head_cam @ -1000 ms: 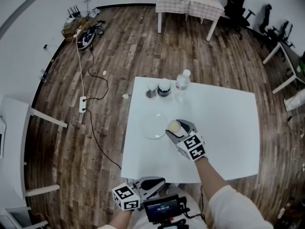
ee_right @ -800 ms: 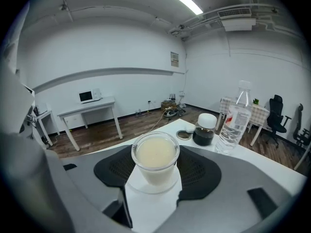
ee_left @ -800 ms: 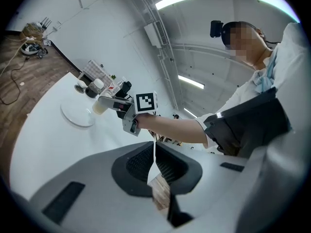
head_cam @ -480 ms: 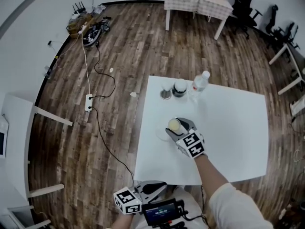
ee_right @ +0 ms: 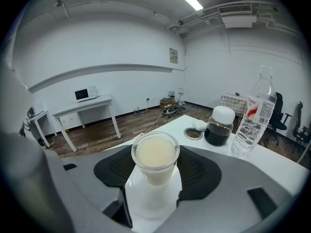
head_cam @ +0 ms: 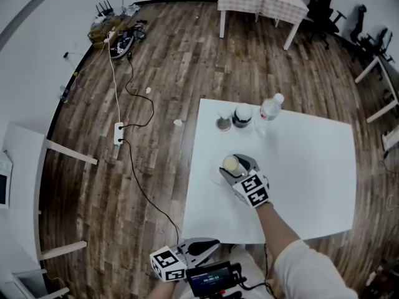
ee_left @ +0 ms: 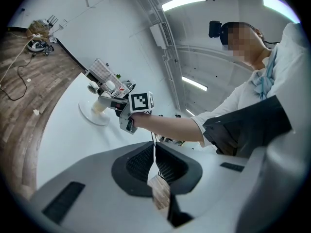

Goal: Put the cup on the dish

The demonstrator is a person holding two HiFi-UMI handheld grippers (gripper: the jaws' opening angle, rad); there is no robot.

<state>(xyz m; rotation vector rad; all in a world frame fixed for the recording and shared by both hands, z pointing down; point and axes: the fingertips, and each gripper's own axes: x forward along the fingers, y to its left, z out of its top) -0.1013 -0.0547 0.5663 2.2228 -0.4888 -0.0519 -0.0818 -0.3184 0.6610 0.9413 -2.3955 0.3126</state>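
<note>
A clear cup (ee_right: 155,157) of creamy liquid stands upright between the black pads of my right gripper (ee_right: 154,171), which is shut on it. Directly under the cup lies the round clear dish (ee_right: 153,198); whether the cup touches it I cannot tell. In the head view the cup (head_cam: 230,164) and right gripper (head_cam: 234,165) cover most of the dish (head_cam: 216,177) near the white table's left side. My left gripper (head_cam: 214,245) hangs below the table's near edge, close to my body. Its jaws (ee_left: 154,159) are shut, with nothing between them.
At the table's far edge stand a water bottle (head_cam: 269,112), a dark jar with a white lid (head_cam: 242,115) and a small round lid (head_cam: 224,124). The white table (head_cam: 312,167) stretches to the right. Cables and a power strip (head_cam: 118,131) lie on the wooden floor to the left.
My right gripper has carried the cup left from the dish's right edge to over its middle, and slightly lower. The left gripper stays shut by my body.
</note>
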